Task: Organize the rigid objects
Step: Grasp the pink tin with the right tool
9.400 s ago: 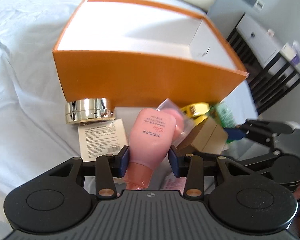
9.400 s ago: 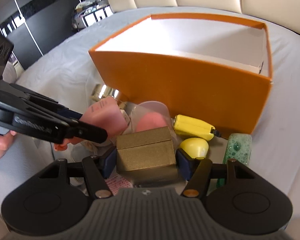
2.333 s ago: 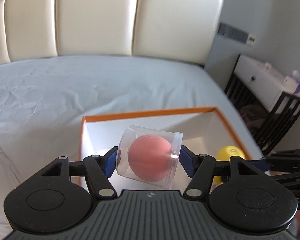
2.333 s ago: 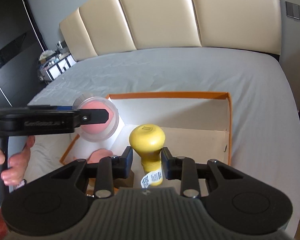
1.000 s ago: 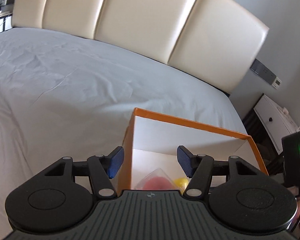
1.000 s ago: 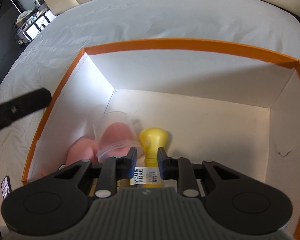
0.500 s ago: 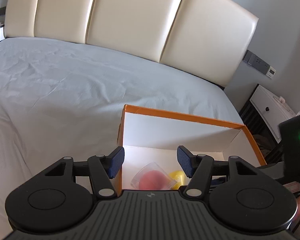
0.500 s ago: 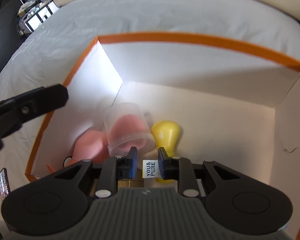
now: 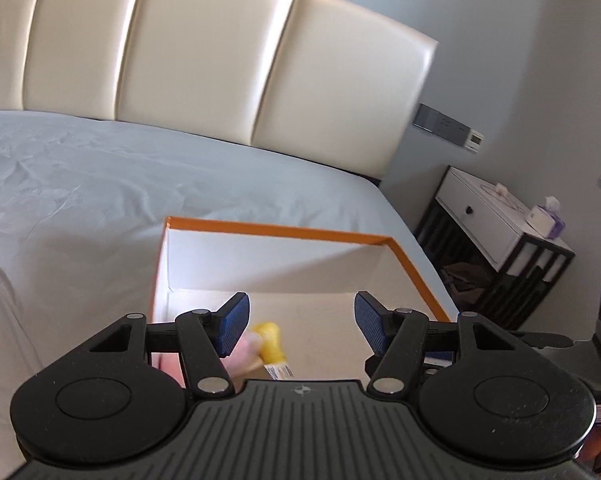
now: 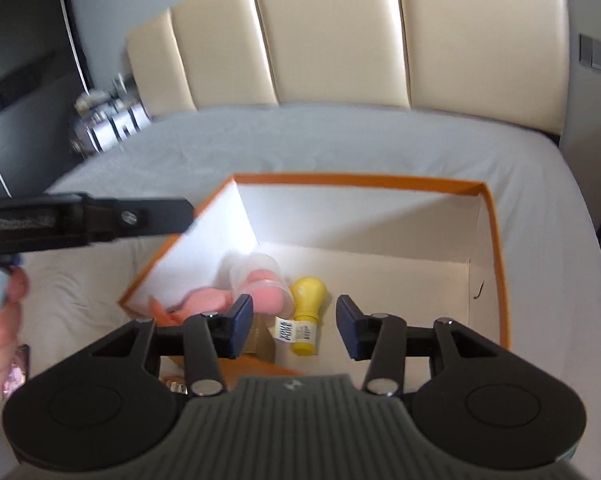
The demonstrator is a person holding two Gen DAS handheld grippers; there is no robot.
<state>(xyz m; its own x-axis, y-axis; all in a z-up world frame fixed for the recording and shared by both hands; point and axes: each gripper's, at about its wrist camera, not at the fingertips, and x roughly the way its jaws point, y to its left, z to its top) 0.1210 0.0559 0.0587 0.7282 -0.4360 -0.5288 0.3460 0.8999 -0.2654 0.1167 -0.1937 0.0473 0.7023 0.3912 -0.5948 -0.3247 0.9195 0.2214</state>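
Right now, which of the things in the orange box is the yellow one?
The yellow bottle with the bulbous cap and white label, lying beside the clear cup holding a pink ball; the rest are pink.

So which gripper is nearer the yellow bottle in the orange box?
Right. The right gripper hangs open just above the yellow bottle, which lies in the orange box. The left gripper is also open, over the box's left side, farther off.

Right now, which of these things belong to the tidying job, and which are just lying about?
Part of the job:
- orange box
- yellow bottle
- clear cup with pink ball
- pink tube
- right gripper, open
- left gripper, open

Just lying about:
- nightstand
- tissue box
- headboard
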